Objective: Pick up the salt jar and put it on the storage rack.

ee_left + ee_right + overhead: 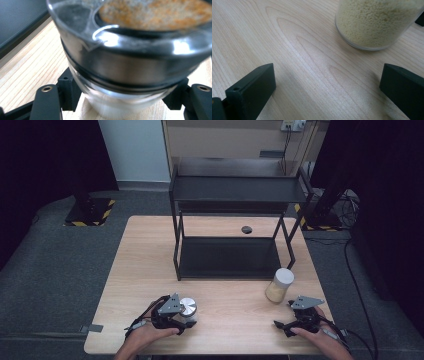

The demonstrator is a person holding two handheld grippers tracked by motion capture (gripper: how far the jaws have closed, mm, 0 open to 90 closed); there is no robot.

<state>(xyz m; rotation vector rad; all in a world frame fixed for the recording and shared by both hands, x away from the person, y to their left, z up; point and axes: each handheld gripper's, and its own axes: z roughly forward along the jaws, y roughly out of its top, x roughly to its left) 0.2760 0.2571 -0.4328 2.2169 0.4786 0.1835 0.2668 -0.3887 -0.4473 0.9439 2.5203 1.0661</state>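
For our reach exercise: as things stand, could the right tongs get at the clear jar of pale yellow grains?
Probably yes. The right tongs stand open on bare wood, with the clear jar of pale yellow grains just ahead and nothing between them. It sits slightly off their centre line, so a small turn seems needed.

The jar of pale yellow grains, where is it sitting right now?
In the high view the grain jar stands upright on the table's right side, between the black shelf rack and the right gripper, whose open jaws sit short of it.
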